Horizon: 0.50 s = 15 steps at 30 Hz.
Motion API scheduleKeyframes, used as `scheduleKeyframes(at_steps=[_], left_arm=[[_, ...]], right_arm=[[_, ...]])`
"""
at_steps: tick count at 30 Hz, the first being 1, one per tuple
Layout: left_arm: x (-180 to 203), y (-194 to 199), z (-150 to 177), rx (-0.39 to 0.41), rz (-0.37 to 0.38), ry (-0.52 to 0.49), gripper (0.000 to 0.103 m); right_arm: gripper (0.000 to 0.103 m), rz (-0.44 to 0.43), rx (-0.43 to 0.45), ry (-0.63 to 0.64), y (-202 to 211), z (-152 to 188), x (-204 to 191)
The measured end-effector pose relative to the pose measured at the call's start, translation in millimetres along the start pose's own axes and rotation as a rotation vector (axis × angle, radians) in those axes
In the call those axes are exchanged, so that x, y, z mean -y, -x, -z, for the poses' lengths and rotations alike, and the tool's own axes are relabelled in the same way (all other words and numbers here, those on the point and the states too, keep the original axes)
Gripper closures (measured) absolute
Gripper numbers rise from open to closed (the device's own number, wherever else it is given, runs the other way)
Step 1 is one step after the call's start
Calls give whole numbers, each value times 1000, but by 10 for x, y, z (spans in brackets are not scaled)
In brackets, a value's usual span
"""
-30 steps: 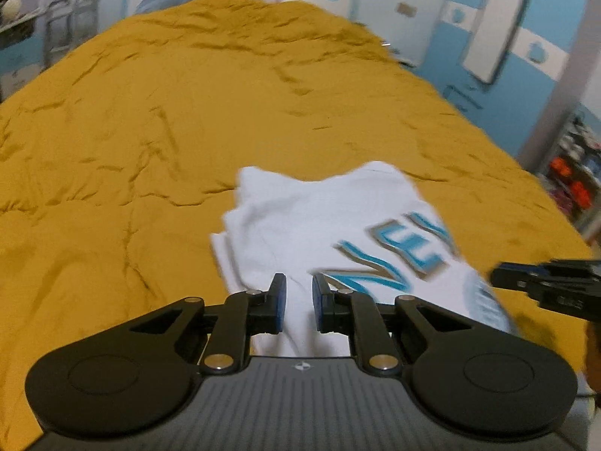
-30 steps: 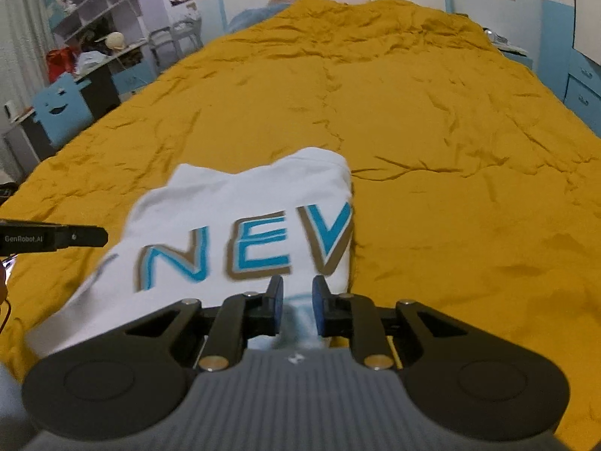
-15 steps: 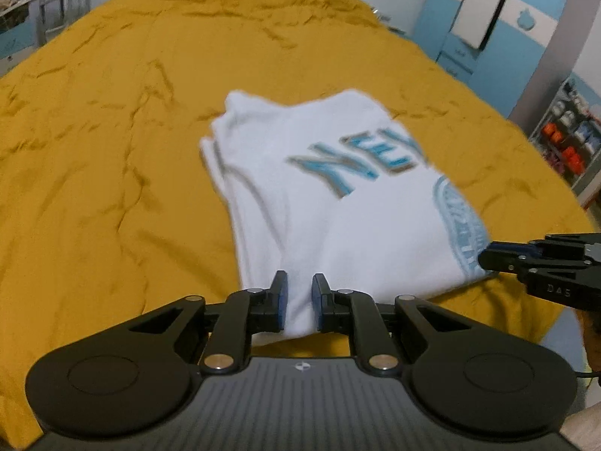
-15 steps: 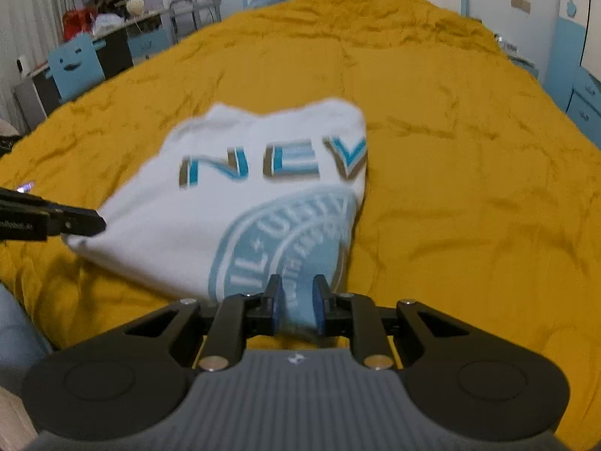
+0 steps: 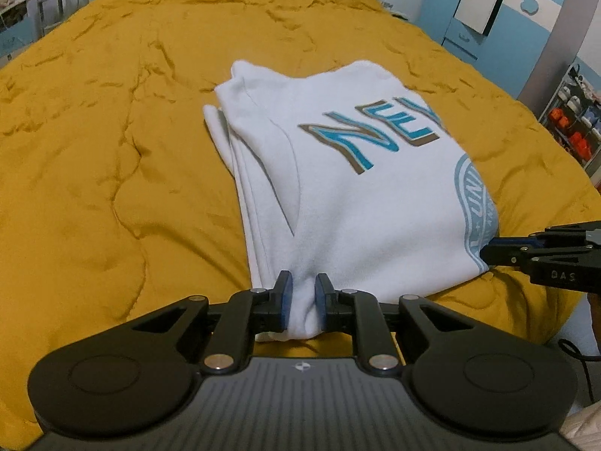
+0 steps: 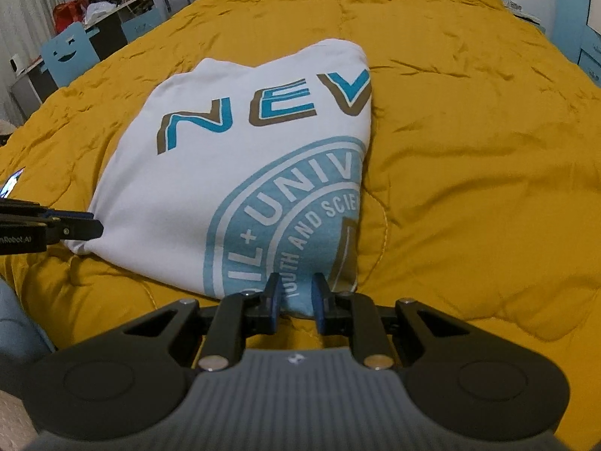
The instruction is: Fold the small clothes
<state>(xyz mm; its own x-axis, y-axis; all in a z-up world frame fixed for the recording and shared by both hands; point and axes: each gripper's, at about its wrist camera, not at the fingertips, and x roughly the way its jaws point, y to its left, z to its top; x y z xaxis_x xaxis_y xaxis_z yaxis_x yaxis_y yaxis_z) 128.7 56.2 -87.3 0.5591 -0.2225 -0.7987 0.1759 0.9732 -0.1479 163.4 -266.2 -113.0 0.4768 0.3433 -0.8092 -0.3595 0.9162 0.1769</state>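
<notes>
A white T-shirt (image 5: 338, 195) with blue "NEV" lettering and a round blue print lies folded on the yellow bedspread (image 5: 112, 150). My left gripper (image 5: 302, 289) is shut on the shirt's near left corner, cloth bunched between its fingers. My right gripper (image 6: 295, 293) is shut on the near right corner of the shirt (image 6: 240, 173), over the round print. Each gripper shows in the other's view: the right one at the shirt's right edge (image 5: 541, 255), the left one at its left edge (image 6: 56, 227).
The yellow bedspread (image 6: 469, 150) stretches far beyond the shirt on all sides. A desk with clutter and a blue chair (image 6: 67, 52) stand to the left of the bed. Blue cupboards (image 5: 488, 18) and shelves (image 5: 574, 124) stand to its right.
Both grippers pulled the shirt's near edge back toward me and lowered it. The shirt now lies flat and folded, with the round print showing.
</notes>
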Motion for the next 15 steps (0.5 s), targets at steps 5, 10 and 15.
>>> scheduleKeyframes(at_steps=[5, 10, 15], left_arm=[[90, 226, -96, 51, -7, -29, 82], [269, 522, -230, 171, -43, -102, 61], [478, 776, -345, 293, -99, -154, 53]], right_arm=[[83, 21, 16, 60, 169, -80, -125], [58, 2, 114, 85, 559, -226, -203], [39, 14, 236, 111, 943, -321, -339]])
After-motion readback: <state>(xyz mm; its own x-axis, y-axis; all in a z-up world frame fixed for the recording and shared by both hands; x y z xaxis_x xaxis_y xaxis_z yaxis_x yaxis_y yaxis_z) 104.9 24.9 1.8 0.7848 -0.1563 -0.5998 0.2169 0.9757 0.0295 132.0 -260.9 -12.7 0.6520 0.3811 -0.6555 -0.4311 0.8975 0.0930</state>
